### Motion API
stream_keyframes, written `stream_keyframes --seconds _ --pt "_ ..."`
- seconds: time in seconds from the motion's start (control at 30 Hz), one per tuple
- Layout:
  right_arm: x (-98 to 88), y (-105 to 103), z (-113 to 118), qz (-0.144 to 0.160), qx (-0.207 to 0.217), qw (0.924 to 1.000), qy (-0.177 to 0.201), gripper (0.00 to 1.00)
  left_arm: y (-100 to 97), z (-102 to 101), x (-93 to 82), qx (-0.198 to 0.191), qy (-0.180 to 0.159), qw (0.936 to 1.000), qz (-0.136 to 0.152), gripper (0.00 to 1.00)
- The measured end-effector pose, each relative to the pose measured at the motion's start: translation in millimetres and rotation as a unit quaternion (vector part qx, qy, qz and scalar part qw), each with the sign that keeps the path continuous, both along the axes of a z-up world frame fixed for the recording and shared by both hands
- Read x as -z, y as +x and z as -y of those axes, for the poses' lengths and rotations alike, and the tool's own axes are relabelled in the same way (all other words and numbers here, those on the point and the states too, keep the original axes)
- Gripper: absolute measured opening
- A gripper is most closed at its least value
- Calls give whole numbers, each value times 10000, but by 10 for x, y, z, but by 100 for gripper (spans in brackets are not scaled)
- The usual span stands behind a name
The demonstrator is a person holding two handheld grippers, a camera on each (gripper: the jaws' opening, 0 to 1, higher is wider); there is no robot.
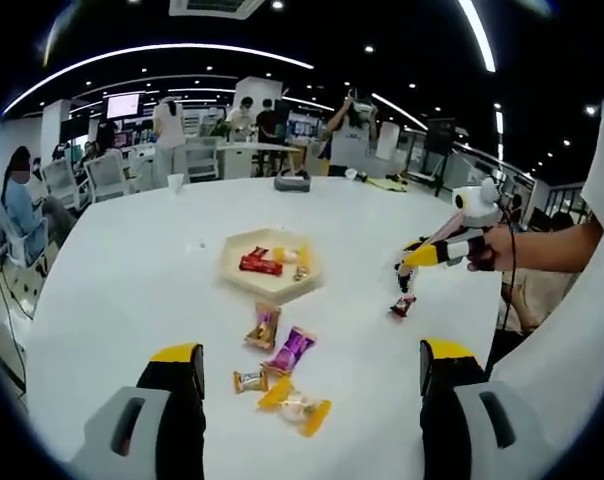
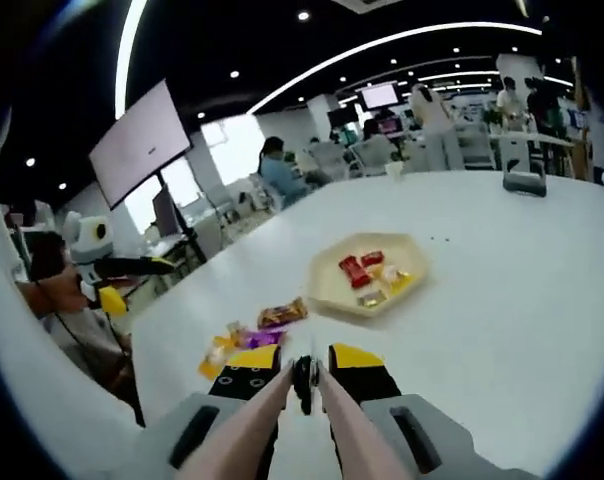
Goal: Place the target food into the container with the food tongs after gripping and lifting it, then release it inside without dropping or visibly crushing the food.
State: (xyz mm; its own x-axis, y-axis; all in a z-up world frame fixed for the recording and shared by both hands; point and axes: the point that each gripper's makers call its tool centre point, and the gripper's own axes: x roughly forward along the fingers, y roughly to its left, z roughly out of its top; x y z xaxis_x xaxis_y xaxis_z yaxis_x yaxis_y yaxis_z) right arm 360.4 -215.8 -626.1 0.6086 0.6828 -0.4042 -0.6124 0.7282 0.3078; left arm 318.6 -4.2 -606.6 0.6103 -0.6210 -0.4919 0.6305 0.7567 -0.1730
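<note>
My right gripper (image 2: 304, 372) holds pink tongs (image 2: 302, 385), tips nearly shut, empty. Approach step; next, open over purple wrapped snack (image 2: 258, 339) beside beige hexagonal tray (image 2: 334, 292).

No legible text anywhere.

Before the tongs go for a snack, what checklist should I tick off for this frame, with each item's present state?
1. Right gripper holds the food tongs: ok, its jaws close on them.
2. Tong tips free of food: ok, tips sit on bare table, nothing between them.
3. Container reachable and upright: ok, the tray lies flat on the white table and already holds a few wrapped snacks.
4. Target in view: ok, loose wrapped snacks lie in front of the tray; which one is the target, cannot tell.
5. Left gripper out of the way: ok, open and empty, but hanging above the snacks.
</note>
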Motion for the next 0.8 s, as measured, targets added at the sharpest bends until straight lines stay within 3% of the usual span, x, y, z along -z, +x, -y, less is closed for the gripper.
stream_keyframes --seconds 0.17,0.8 --pt "-128 247 -26 194 -238 9993 -196 16 -6 -52 -35 -83 6 9999 75 89" --pt "-555 1097 -267 641 -297 9975 -51 16 -32 -388 -256 -519 36 9981 317 89"
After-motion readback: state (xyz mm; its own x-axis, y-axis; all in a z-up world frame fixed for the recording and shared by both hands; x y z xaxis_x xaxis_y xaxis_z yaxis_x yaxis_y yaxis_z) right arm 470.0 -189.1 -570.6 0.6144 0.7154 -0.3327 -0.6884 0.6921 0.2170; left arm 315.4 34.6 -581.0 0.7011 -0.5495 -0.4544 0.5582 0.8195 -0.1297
